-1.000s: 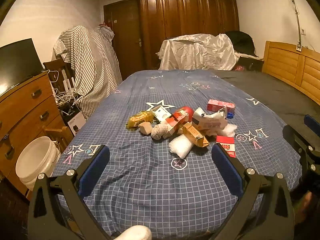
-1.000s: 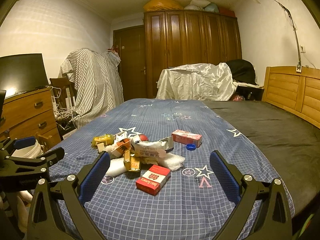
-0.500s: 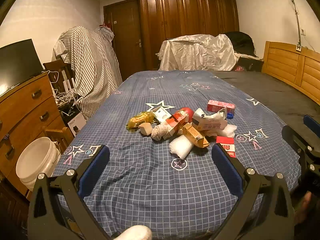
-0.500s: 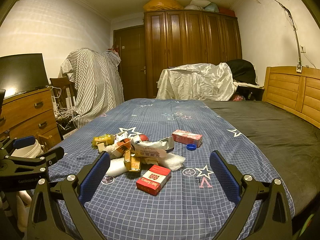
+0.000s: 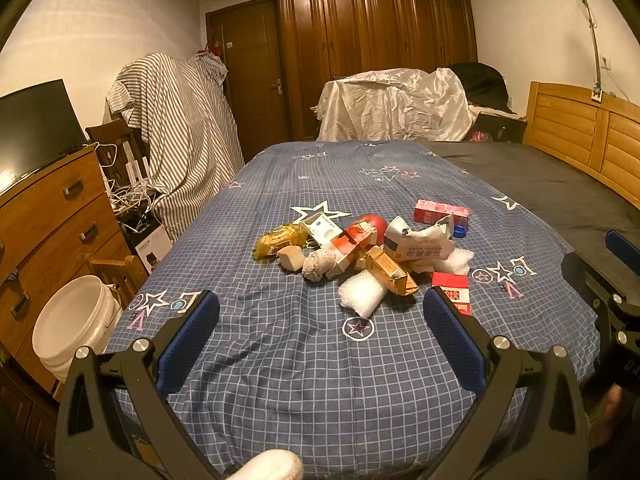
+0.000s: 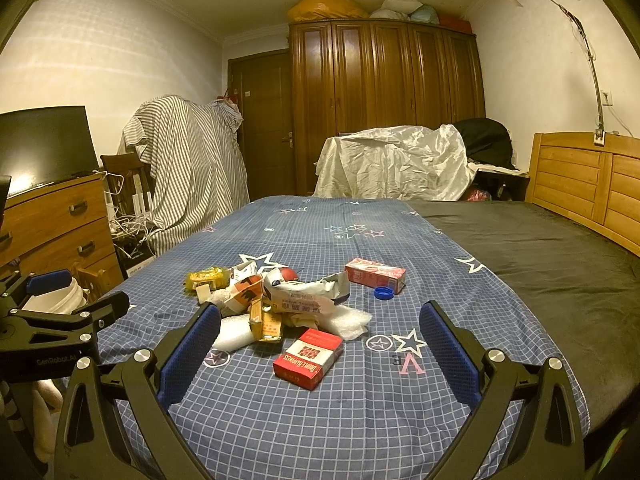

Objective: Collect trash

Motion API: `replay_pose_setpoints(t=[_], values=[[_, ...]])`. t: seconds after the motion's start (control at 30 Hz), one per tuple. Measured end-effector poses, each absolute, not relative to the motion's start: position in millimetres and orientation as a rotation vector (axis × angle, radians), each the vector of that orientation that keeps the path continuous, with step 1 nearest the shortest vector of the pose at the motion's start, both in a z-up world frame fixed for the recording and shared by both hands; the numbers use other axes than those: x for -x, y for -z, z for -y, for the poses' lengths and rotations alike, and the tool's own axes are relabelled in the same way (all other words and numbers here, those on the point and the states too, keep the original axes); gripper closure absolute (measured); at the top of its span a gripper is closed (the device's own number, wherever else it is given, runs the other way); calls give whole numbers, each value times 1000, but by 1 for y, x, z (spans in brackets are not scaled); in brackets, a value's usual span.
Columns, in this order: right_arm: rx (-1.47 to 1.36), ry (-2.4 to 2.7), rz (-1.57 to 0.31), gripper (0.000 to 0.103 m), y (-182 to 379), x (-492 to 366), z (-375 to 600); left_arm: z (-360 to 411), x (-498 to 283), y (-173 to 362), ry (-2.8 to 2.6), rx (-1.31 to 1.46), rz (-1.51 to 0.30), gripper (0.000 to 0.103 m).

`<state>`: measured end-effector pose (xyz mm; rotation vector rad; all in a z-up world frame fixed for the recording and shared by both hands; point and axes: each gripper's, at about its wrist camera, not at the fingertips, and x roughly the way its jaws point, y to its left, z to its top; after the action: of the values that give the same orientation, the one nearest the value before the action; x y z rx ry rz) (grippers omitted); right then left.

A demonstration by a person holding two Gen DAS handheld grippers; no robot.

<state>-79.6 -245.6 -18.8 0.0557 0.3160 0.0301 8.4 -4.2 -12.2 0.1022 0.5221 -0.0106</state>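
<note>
Both claws spread wide, empty: left claw [image 5: 320,322], right claw [image 6: 320,330]; trash pile [image 5: 360,252] sits mid-bed on blue checked sheet [image 5: 280,360] (red cig. pack [image 6: 308,358] nearest); white bucket [image 5: 72,320] on floor, left.

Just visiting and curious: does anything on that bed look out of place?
Yes. A heap of litter sits on the blue checked bedspread: torn wrappers, a red cigarette pack, a loose blue bottle cap. Bedding normally holds none.

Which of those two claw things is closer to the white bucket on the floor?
The left. The left gripper hovers at the bed's near edge, with the white bucket just off its left side. The right gripper hangs farther right, the left one between it and the bucket.
</note>
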Motion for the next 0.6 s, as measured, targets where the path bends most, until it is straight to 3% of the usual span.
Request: replay_pose_setpoints(t=[0.6], values=[[-53,-33,-321,4,21,79,245,5,-11,17,11,-111,-541,5]])
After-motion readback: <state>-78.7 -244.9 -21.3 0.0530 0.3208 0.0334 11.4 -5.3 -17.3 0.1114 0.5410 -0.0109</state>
